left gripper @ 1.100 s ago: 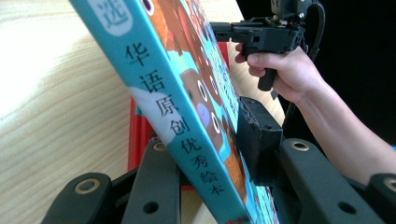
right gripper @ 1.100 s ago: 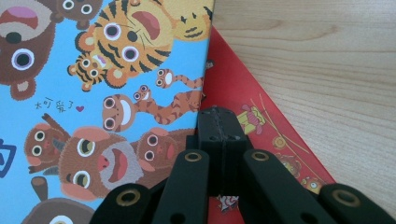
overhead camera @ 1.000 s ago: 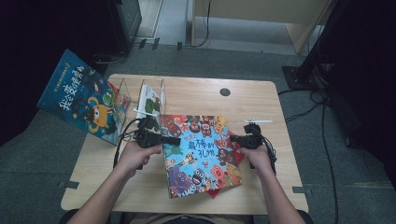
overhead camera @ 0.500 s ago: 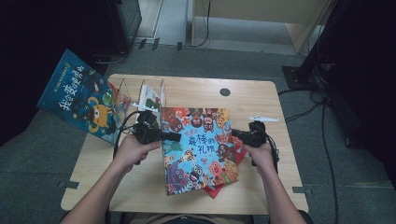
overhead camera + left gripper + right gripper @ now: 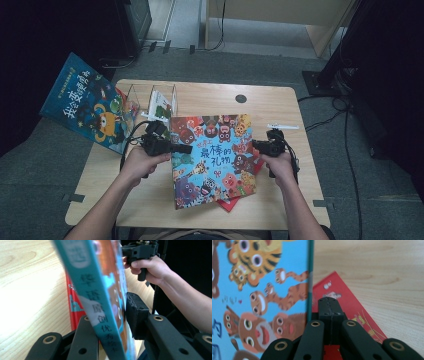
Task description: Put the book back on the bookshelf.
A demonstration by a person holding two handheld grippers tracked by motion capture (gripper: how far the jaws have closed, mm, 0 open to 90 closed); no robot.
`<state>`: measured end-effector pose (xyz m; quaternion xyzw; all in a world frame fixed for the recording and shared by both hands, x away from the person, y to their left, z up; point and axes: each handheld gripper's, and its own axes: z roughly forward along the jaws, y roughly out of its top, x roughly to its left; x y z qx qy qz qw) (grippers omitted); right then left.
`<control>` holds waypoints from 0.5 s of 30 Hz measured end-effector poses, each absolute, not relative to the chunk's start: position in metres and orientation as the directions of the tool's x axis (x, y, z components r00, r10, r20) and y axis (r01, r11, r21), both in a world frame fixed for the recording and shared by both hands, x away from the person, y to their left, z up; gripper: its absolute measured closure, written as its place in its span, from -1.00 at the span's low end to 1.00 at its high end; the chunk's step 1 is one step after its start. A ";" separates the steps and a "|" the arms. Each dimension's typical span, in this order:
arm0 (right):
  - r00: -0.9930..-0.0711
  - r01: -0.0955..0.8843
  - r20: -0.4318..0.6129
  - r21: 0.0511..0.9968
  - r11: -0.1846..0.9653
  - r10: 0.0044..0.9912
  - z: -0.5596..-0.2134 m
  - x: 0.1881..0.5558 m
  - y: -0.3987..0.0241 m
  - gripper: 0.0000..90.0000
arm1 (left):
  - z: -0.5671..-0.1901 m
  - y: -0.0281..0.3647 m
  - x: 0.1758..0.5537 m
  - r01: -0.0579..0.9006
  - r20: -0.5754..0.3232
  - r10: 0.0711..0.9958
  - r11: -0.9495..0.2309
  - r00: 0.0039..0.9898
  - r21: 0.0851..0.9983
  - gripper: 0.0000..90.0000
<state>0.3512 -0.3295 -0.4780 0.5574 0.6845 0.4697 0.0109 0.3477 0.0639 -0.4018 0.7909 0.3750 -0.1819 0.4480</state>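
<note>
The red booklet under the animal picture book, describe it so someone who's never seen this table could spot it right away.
On the light wooden table, find the big blue picture book covered in cartoon animals near the front edge. The thin red booklet lies flat beneath it, poking out at the book's lower right corner. It is the one plain red item there, with small gold print.

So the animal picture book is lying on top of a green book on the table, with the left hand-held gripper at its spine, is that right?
Not quite: the book under the animal picture book is red, not green, as the right gripper view shows. The rest holds: the left hand-held gripper is at its spine.
</note>
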 end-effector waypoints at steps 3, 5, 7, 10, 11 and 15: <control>-0.388 0.715 0.486 0.695 -0.077 0.783 -0.465 0.346 -0.332 1.00 | -0.398 0.064 0.348 0.766 -0.647 0.415 -0.272 0.639 0.582 0.71; -0.387 0.709 0.443 0.704 -0.047 0.808 -0.457 0.343 -0.331 1.00 | -0.393 0.062 0.348 0.751 -0.628 0.417 -0.288 0.657 0.594 0.71; -0.392 0.702 0.431 0.711 -0.039 0.813 -0.453 0.341 -0.332 1.00 | -0.389 0.060 0.347 0.736 -0.607 0.421 -0.307 0.673 0.603 0.69; -0.403 0.689 0.445 0.723 -0.055 0.800 -0.450 0.341 -0.334 1.00 | -0.385 0.059 0.348 0.721 -0.582 0.431 -0.337 0.689 0.605 0.66; -0.409 0.681 0.443 0.730 -0.057 0.798 -0.450 0.341 -0.335 1.00 | -0.384 0.059 0.348 0.716 -0.571 0.437 -0.342 0.694 0.608 0.65; -0.430 0.667 0.449 0.743 -0.060 0.783 -0.449 0.340 -0.336 1.00 | -0.379 0.064 0.352 0.711 -0.556 0.451 -0.342 0.698 0.614 0.59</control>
